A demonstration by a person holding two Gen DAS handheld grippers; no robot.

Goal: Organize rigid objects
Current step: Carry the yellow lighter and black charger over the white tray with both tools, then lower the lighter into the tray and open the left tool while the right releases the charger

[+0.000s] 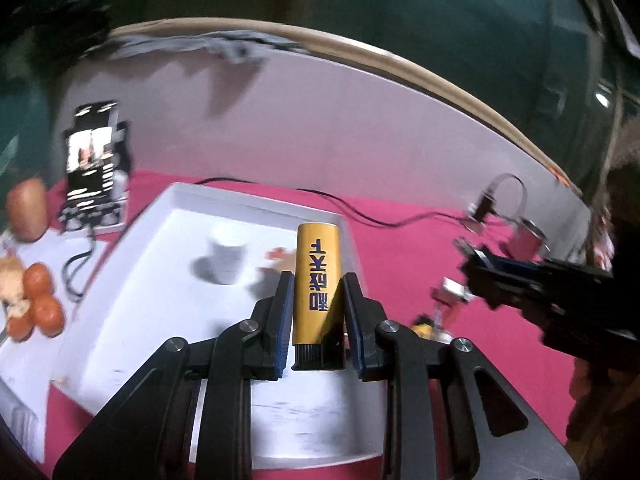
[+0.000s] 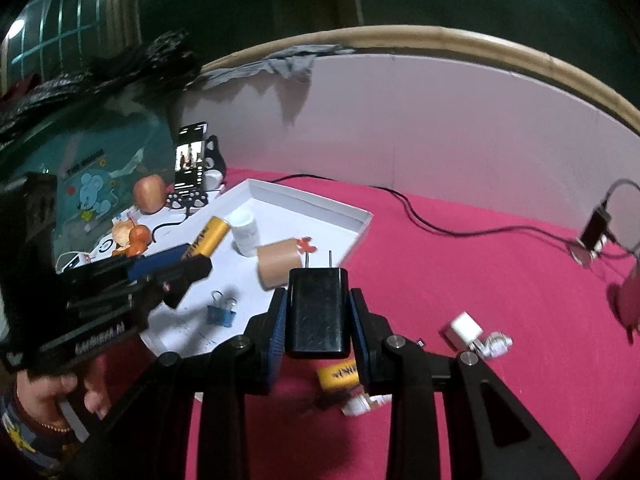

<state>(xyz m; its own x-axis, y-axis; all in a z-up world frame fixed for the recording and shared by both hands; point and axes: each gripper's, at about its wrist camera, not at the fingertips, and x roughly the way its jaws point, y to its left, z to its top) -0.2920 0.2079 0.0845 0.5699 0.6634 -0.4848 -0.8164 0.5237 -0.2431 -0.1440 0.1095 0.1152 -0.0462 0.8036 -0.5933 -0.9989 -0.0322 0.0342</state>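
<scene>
Your left gripper (image 1: 316, 292) is clamped on a yellow lighter (image 1: 316, 280) with dark blue lettering; its black cap end sits back between the blue pads and the yellow body sticks out forward over the white tray (image 1: 256, 200). Your right gripper (image 2: 318, 308) is closed on a black plug adapter (image 2: 318, 312), its two metal prongs pointing away from you toward the tray's near right edge. In the right wrist view the tray (image 2: 360, 216) lies on the pink cloth (image 2: 480, 280) toward its far left part, and it holds a white bottle (image 2: 246, 232) near its far corner, a brown paper cup (image 2: 278, 264) on its side beside the bottle, and a blue binder clip (image 2: 221, 312) near the tray's near edge. A second yellow lighter (image 2: 340, 374) lies on the cloth just under your right gripper, with a small white charger (image 2: 464, 330) and a white bit beside it to the right. Beyond the tray's left edge stand a phone (image 2: 190, 160) with a lit screen, an apple (image 2: 150, 194) and some orange fruit (image 2: 138, 236). A black cable (image 2: 440, 230) crosses the cloth's far side.
</scene>
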